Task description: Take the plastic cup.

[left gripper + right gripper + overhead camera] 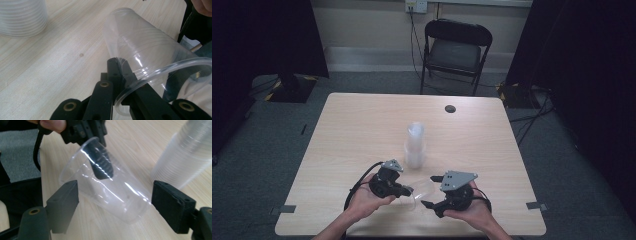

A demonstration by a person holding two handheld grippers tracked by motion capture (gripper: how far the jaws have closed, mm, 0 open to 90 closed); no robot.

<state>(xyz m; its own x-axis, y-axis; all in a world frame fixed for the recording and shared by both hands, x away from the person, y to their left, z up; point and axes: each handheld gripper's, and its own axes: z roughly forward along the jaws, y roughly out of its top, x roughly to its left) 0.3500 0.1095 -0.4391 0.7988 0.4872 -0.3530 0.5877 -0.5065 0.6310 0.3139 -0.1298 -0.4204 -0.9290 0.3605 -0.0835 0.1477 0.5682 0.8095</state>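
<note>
A single clear plastic cup (422, 192) (140, 47) (107, 187) lies tilted on its side just over the wooden table (362, 130). My left gripper (407, 190) (120, 72) is shut on the cup's rim, with one jaw inside the mouth. My right gripper (432, 191) (117, 205) stands open, its jaws on either side of the cup's base end without touching it. In the right gripper view the left gripper (85, 130) sits at the top behind the cup. A tall stack of clear cups (414, 145) (22, 17) (185, 155) stands upright just beyond both grippers.
A dark round grommet (450, 108) sits near the table's far edge. A black folding chair (457, 50) stands behind the table, with black curtains at both sides. Cables run over the grey floor. The table's front edge is close under the hands.
</note>
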